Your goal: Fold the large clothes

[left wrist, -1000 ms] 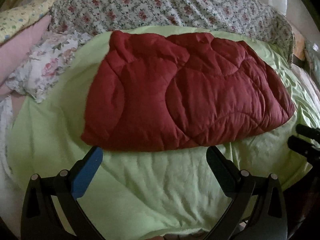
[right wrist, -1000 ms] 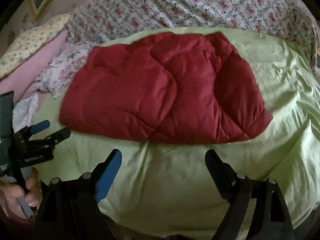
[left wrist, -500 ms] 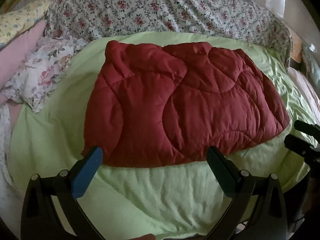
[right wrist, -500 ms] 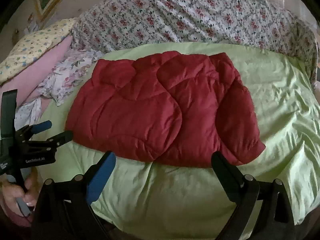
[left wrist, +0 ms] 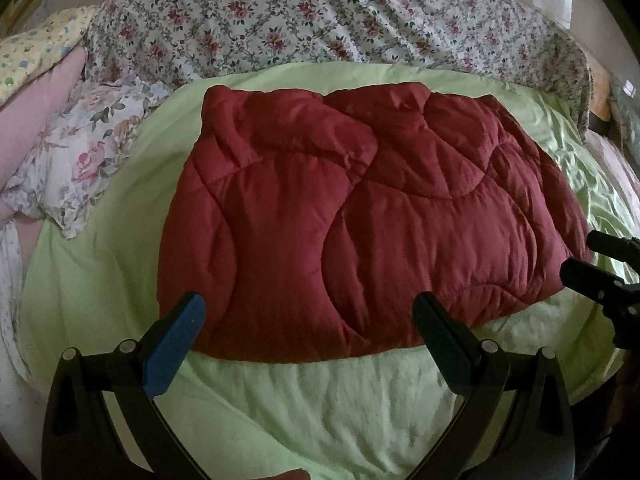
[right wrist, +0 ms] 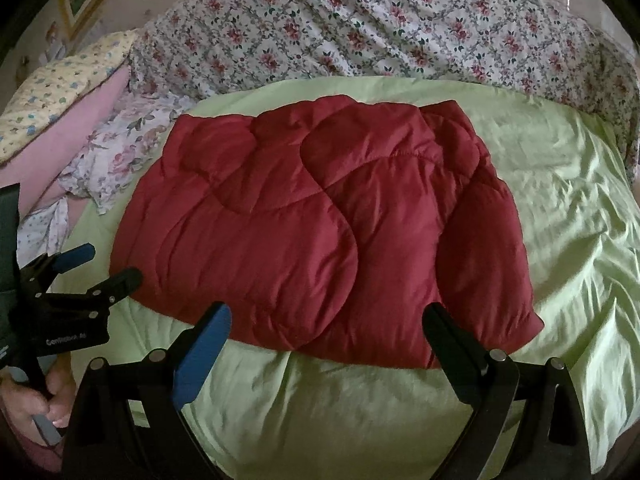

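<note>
A dark red quilted comforter [left wrist: 360, 216] [right wrist: 320, 224] lies folded into a flat bundle on a pale green bed sheet [left wrist: 320, 404] [right wrist: 340, 400]. My left gripper [left wrist: 310, 310] hovers open just short of the bundle's near edge, nothing between its fingers. My right gripper [right wrist: 326, 316] is also open wide and empty, above the near edge towards the bundle's right end. In the right wrist view the left gripper [right wrist: 102, 264] shows at the far left, held by a hand [right wrist: 32, 404]. The right gripper's fingertips [left wrist: 600, 256] show at the right rim of the left wrist view.
A floral bedspread [left wrist: 320, 20] covers the far side of the bed. A flowered pillow [left wrist: 76, 152], a pink cushion [left wrist: 36, 100] and a yellow patterned pillow [right wrist: 60, 84] are piled at the left. Green sheet stretches to the right of the bundle [right wrist: 560, 200].
Both grippers have drawn back and slightly up from the comforter, so more of the bed shows. The right gripper's jaws stand a little wider than a second ago. The comforter lies still.
</note>
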The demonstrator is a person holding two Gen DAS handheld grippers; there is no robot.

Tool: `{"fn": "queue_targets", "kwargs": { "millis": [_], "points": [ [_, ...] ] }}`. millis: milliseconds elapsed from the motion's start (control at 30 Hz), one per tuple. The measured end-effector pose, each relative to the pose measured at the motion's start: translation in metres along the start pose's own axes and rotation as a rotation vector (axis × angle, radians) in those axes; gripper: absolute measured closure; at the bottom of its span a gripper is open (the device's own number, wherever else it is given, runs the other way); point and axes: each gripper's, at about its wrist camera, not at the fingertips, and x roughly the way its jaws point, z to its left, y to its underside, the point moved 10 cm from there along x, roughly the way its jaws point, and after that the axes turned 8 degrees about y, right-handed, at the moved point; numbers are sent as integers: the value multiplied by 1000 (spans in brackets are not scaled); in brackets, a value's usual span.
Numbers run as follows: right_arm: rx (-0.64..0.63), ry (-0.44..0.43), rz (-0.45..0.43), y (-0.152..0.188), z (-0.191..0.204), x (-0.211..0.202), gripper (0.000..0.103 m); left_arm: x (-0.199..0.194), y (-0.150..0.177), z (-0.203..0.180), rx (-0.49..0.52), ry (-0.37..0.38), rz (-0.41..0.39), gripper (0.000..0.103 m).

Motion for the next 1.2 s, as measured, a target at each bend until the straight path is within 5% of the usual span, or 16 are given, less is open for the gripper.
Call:
{"fn": "queue_targets", "kwargs": {
  "millis": [1200],
  "points": [
    [-10,1,19,-9,0,16,6,14,-10,7,0,-25,7,0]
  ]
}}
